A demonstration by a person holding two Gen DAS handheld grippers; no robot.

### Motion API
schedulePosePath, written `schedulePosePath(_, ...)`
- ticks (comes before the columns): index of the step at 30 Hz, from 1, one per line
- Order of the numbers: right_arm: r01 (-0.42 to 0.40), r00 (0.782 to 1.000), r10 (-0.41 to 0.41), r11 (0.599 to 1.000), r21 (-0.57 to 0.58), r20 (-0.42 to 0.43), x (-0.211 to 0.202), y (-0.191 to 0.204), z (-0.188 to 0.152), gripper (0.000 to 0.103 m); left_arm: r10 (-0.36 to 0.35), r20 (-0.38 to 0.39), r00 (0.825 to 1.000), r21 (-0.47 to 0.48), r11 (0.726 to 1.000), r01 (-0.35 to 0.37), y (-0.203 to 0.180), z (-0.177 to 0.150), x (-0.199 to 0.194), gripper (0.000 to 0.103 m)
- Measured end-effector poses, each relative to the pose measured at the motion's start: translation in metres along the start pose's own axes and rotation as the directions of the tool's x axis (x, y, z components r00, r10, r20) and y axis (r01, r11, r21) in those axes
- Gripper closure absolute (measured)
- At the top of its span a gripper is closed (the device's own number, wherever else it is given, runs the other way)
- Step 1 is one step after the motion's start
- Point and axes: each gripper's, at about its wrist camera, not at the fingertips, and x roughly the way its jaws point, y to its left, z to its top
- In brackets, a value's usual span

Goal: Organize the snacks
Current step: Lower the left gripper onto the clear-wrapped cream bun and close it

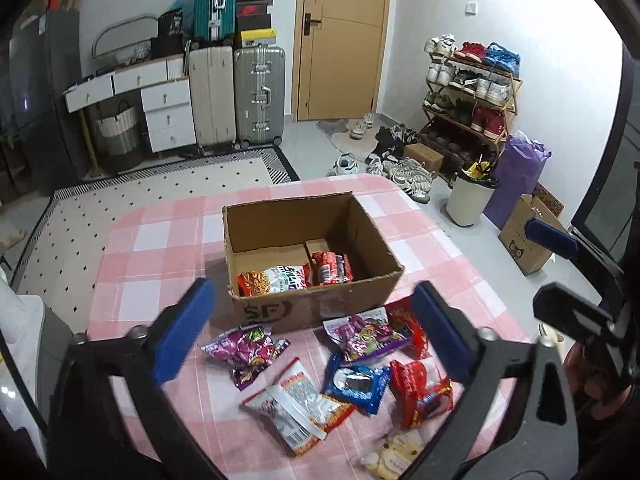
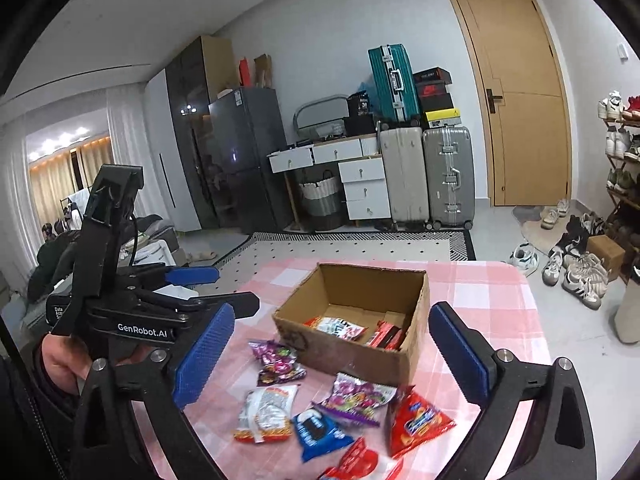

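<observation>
Box (image 1: 320, 308) with two snack packets (image 1: 294, 276) inside.

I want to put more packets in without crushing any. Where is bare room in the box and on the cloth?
The cardboard box is bare along its far wall, behind the noodle packet and red packet. The checked cloth left of the box lies bare. In front of the box, loose snacks crowd it.

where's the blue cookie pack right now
The blue cookie pack lies on the pink checked tablecloth in front of the cardboard box, between a white packet and a red one.
</observation>
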Motion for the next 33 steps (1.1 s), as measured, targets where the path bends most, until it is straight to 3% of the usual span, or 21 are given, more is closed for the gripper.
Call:
schedulePosePath(10,0.016,0.999,-0.016,1.0,-0.007,0.031,-0.051,0.032,-0.023,0.001,-0.004,0.038,0.999,0.016,1.0,0.003,-0.027,-0.025,-0.059,0.001)
schedulePosePath(17,0.063,0.997,-0.063,0.998,-0.004,0.045,-0.086,0.043,-0.044,0.001,-0.029,0.009,1.0,-0.004,1.0,0.029,-0.034,-0.063,-0.077,0.001)
schedulePosePath(25,0.09,0.995,-0.089,0.996,-0.002,0.034,-0.12,0.049,-0.066,0.001,-0.088,-0.076,0.993,-0.001,0.996,0.088,-0.044,-0.108,-0.068,0.001)
schedulePosePath(33,0.084,0.996,-0.085,0.996,0.023,0.019,-0.138,0.046,-0.083,0.001,-0.141,-0.228,0.963,0.117,0.978,0.171,-0.068,-0.16,-0.026,0.001)
